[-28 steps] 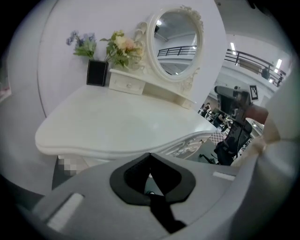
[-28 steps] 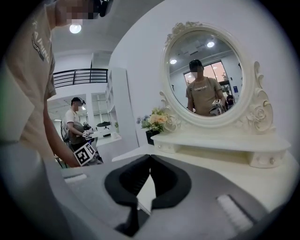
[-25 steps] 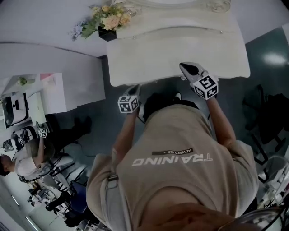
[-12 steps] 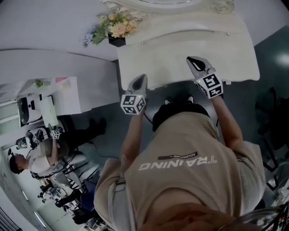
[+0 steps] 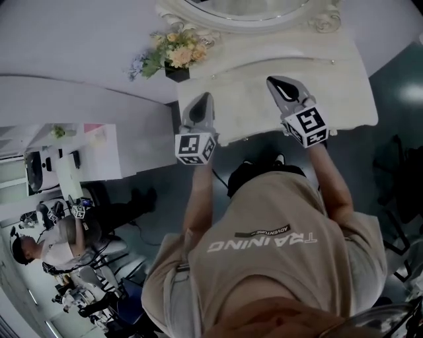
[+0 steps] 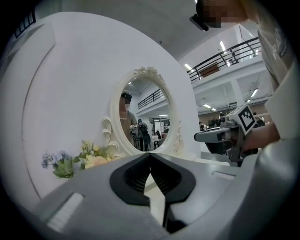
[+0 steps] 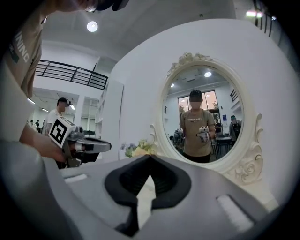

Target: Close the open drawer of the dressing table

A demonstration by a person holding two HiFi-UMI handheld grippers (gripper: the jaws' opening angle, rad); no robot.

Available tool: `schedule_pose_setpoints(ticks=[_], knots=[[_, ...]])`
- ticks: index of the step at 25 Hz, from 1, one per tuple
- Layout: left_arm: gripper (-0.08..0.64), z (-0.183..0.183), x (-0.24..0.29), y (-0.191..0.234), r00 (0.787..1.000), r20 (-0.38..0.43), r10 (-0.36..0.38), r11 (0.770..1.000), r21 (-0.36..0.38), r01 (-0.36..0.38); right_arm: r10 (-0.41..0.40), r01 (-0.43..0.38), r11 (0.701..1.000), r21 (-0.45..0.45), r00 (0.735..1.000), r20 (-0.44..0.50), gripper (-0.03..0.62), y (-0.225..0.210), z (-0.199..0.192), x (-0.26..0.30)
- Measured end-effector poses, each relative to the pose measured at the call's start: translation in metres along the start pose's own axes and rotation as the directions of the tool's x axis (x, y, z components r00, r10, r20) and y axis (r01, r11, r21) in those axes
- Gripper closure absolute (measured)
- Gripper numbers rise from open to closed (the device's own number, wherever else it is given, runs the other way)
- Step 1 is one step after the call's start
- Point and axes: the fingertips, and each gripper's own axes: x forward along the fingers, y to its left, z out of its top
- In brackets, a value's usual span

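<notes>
Jaws first: left gripper [image 5: 200, 104] is closed, pad tips touching, nothing pinched. Right gripper [image 5: 279, 87] is the same, tips pressed together and empty. Through the slit below each pair of tips I only see pale tabletop.

Both grippers sit over the front part of the dressing table [image 5: 334, 86]. Mine on the left is at the front-left corner, with the left marker cube [image 5: 195, 148] hanging past the edge. Mine on the right is nearer the middle, with the right marker cube [image 5: 305, 125] about at the front edge. The two are apart, roughly side by side, both pointing toward the back wall. Can't tell whether either touches the top.

Drawer: somewhere under the top's front edge, ahead of my torso, hidden in all three views, so I can't say how far out it stands.

Oval mirror [image 5: 241, 8] with a carved cream frame stands at the back of the table. The right gripper view shows a person in a tan shirt reflected in it, holding a gripper. Flowers [image 5: 173, 51] in a dark pot sit at the back-left corner, beyond the left gripper.

White desk [image 5: 76, 155] is off to the left, with a seated person [image 5: 46, 241] near it, well apart from me. Dark floor [image 5: 396, 79] is to the right of the table.
</notes>
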Motion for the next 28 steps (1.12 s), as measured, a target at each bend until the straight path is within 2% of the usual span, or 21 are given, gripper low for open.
schedule_pose_setpoints(ticks=[3, 6, 12, 18, 23, 28], knots=[[0.554, 0.026, -0.001, 0.007, 0.999, 0.042, 0.015, 1.0, 0.011, -0.016, -0.032, 0.032, 0.999, -0.007, 0.999, 0.042, 0.589, 0.002, 0.034, -0.002], [0.554, 0.045, -0.005, 0.008, 0.999, 0.046, 0.015, 0.999, 0.047, -0.017, -0.03, 0.032, 0.999, -0.02, 0.996, 0.085, 0.589, 0.006, 0.057, -0.002], [0.554, 0.072, -0.009, 0.009, 0.997, 0.079, 0.019, 0.997, 0.077, -0.025, -0.036, 0.04, 0.998, -0.039, 0.995, 0.097, 0.589, 0.009, 0.068, 0.004], [0.554, 0.058, -0.013, 0.001, 0.998, 0.062, 0.012, 0.998, 0.065, -0.016, -0.033, 0.04, 0.997, -0.07, 0.995, 0.09, 0.589, 0.015, 0.065, 0.002], [0.554, 0.036, -0.007, -0.008, 0.999, 0.053, -0.007, 1.0, 0.015, 0.007, -0.033, 0.037, 0.997, -0.074, 0.998, 0.057, 0.589, 0.016, 0.048, -0.009], [0.554, 0.045, 0.006, -0.026, 0.996, 0.08, -0.038, 0.999, 0.03, 0.036, -0.048, 0.051, 0.997, -0.055, 0.998, 0.051, 0.589, 0.007, 0.04, -0.028]])
